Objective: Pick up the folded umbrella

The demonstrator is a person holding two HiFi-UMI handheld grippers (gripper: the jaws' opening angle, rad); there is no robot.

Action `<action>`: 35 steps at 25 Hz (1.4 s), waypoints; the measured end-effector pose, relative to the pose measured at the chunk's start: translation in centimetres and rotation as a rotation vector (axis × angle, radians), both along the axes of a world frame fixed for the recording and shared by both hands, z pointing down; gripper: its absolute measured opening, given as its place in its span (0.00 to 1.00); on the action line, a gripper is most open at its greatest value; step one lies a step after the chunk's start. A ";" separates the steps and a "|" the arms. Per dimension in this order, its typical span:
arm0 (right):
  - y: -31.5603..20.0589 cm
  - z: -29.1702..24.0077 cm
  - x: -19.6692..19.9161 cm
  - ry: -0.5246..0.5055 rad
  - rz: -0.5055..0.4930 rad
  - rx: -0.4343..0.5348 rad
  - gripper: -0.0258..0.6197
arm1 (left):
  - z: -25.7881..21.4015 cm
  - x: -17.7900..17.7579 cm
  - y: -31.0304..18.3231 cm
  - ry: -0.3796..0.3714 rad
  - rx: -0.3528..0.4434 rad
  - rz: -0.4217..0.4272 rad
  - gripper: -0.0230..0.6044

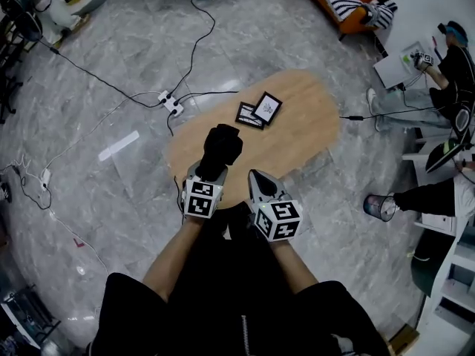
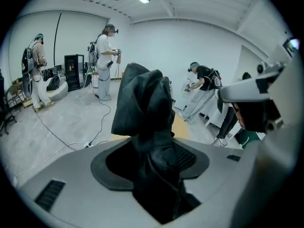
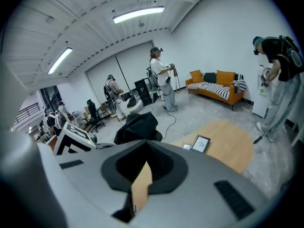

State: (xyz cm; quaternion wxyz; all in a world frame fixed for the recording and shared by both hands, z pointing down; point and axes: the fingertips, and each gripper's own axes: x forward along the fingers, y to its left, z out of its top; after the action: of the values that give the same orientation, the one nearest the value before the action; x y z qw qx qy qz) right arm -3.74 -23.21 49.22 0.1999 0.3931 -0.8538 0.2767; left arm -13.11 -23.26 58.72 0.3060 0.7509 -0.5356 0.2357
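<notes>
Black folded umbrella (image 1: pixel 221 148), fabric bunched, upright, clamped in left gripper (image 1: pixel 211 170), held above table's (image 1: pixel 297 136) near edge.

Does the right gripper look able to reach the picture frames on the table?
Probably yes: the right gripper holds nothing, and only open tabletop lies between it and the picture frames.

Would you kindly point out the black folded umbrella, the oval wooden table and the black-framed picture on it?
black folded fabric umbrella (image 1: pixel 221 147): head view, bunched canopy.
oval wooden table (image 1: pixel 304 124): head view, bare top.
black-framed picture (image 1: pixel 267 108): head view, white centre.
</notes>
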 end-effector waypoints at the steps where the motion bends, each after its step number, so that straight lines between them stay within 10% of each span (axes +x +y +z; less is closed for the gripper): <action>1: 0.1 -0.3 -0.3 -0.001 -0.010 0.000 0.05 | -0.7 -0.1 0.2 0.004 0.010 -0.002 0.40; 35: -2.1 -10.0 -4.7 -0.086 -0.104 0.258 0.05 | -16.5 -5.3 0.9 0.079 0.341 -0.131 0.40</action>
State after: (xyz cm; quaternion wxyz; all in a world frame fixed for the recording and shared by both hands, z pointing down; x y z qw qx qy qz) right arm -8.39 -25.32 39.18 0.1250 0.3584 -0.9093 0.1705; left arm -18.36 -22.33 42.21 0.2098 0.7641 -0.6032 0.0911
